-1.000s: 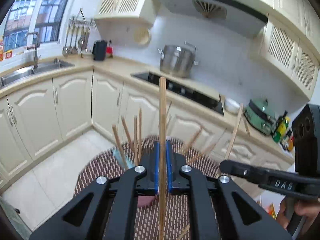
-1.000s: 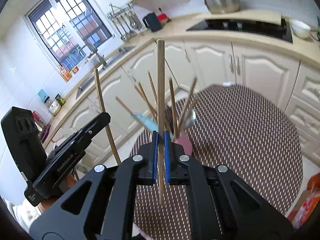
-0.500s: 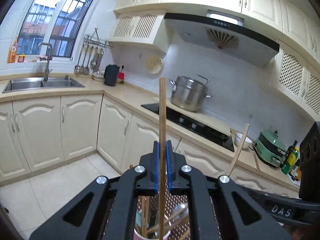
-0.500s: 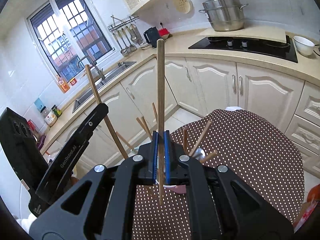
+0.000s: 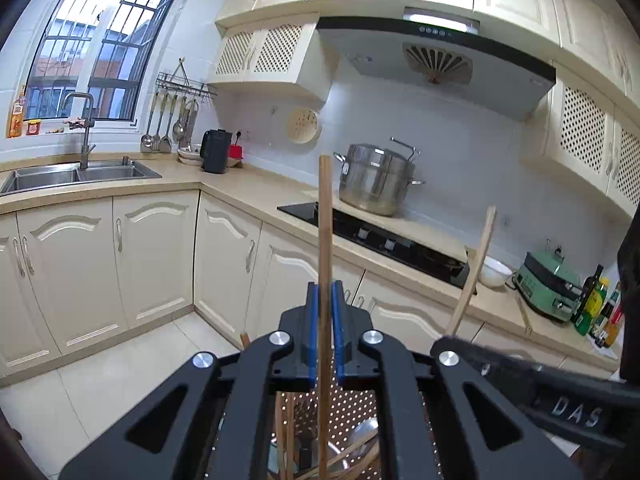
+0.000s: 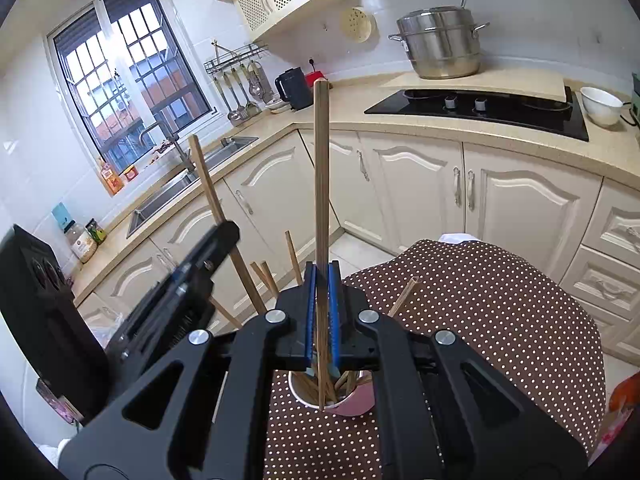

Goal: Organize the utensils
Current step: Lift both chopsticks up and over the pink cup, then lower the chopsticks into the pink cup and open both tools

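From my right wrist view, the cup (image 6: pixel 352 402) sits on the table (image 6: pixel 500 320) at 6 o'clock, chopsticks (image 6: pixel 294 256) standing in it. The hob (image 6: pixel 480 108) lies on the counter at 1 o'clock, the pot (image 6: pixel 440 48) behind it, the sink (image 6: pixel 180 188) at 10 o'clock, beneath the window (image 6: pixel 128 80)

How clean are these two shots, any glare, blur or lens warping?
Left wrist view: the window is blown out, the counter edge bows, corners are black. Right wrist view: the left gripper beside the chopstick is smeared by motion blur, while the pot looks sharp.
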Available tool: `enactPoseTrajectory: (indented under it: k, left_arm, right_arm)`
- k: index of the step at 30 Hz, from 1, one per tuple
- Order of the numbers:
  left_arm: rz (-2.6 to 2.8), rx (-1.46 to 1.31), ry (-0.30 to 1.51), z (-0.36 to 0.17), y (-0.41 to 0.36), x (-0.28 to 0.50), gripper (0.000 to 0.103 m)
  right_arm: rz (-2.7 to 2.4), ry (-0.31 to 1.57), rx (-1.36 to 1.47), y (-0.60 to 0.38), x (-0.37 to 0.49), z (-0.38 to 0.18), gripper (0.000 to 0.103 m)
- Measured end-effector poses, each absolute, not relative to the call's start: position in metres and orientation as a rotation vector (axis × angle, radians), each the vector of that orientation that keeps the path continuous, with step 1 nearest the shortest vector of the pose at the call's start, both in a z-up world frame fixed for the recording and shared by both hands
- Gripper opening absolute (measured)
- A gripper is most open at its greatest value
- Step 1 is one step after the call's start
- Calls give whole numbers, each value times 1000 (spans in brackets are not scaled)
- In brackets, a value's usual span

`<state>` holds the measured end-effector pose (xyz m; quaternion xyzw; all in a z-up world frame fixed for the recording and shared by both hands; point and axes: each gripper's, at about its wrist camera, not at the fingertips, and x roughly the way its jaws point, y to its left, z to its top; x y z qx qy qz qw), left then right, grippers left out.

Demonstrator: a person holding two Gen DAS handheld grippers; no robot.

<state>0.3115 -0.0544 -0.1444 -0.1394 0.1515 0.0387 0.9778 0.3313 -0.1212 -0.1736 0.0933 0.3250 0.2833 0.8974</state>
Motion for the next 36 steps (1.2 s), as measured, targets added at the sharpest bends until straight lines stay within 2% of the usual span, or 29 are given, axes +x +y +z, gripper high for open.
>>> enactPoseTrajectory:
  k: [14,36]
  left_arm:
    - [98,-270,298,-149,-42,306,6]
    - [101,-286,464,-170,-29,274,7]
  right_arm:
    - [594,660,176,-116,334,-174,6]
    - [621,623,89,-104,323,-182,7]
